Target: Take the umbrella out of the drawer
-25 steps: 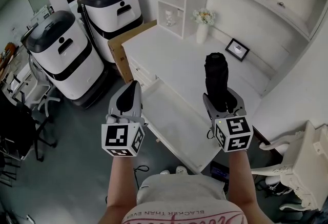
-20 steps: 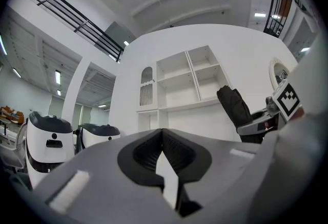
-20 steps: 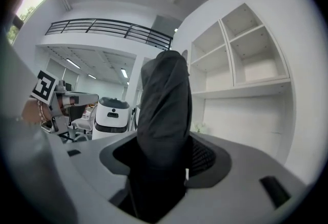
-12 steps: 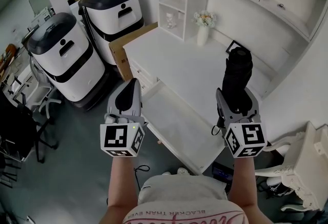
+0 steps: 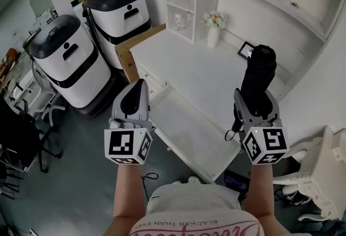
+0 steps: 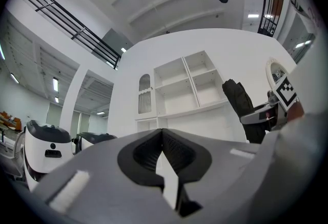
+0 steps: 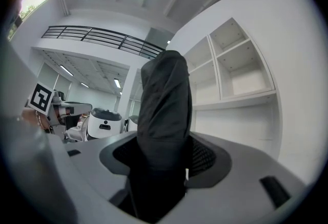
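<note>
Fingers of the right gripper (image 5: 253,101) pinch the umbrella (image 5: 258,75), holding it high to clear the open drawer (image 5: 189,133); the left gripper (image 5: 138,88) waits, fingers pressed together, empty.

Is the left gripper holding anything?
No, the left gripper is shut with nothing between its jaws; the black umbrella is clamped in the right gripper.
</note>
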Demonstrator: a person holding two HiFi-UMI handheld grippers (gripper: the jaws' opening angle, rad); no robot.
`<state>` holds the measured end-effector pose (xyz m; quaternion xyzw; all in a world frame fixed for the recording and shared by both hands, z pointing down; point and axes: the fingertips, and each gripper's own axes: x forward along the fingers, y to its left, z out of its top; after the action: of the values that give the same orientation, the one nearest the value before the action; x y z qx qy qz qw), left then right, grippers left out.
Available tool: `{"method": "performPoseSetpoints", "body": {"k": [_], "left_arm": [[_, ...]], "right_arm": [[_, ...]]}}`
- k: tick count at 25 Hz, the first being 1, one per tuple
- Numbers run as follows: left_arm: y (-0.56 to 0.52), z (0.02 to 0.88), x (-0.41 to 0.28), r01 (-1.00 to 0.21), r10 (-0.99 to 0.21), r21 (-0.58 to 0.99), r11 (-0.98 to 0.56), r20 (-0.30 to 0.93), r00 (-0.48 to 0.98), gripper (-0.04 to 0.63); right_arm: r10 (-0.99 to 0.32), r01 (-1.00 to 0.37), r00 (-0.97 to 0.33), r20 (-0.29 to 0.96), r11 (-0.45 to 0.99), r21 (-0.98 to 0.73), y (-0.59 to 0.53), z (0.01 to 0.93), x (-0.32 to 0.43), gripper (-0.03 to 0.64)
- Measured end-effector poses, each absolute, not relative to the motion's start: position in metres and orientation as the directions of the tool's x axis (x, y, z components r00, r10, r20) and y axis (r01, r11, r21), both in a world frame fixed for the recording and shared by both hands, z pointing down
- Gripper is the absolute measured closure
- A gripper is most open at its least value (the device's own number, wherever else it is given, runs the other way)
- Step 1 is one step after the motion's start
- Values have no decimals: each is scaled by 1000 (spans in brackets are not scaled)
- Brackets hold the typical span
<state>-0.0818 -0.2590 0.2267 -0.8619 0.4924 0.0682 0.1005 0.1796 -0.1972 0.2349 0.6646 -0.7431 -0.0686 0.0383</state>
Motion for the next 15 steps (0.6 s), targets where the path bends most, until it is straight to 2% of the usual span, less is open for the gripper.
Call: {"method": "performPoseSetpoints", "body": {"k": [15], "left_arm": [[-256, 218, -84, -861, -830, -123, -493, -231, 508, 588]], "right_arm": [[-992, -976, -119, -49, 108, 187, -191, 224, 173, 348]]}}
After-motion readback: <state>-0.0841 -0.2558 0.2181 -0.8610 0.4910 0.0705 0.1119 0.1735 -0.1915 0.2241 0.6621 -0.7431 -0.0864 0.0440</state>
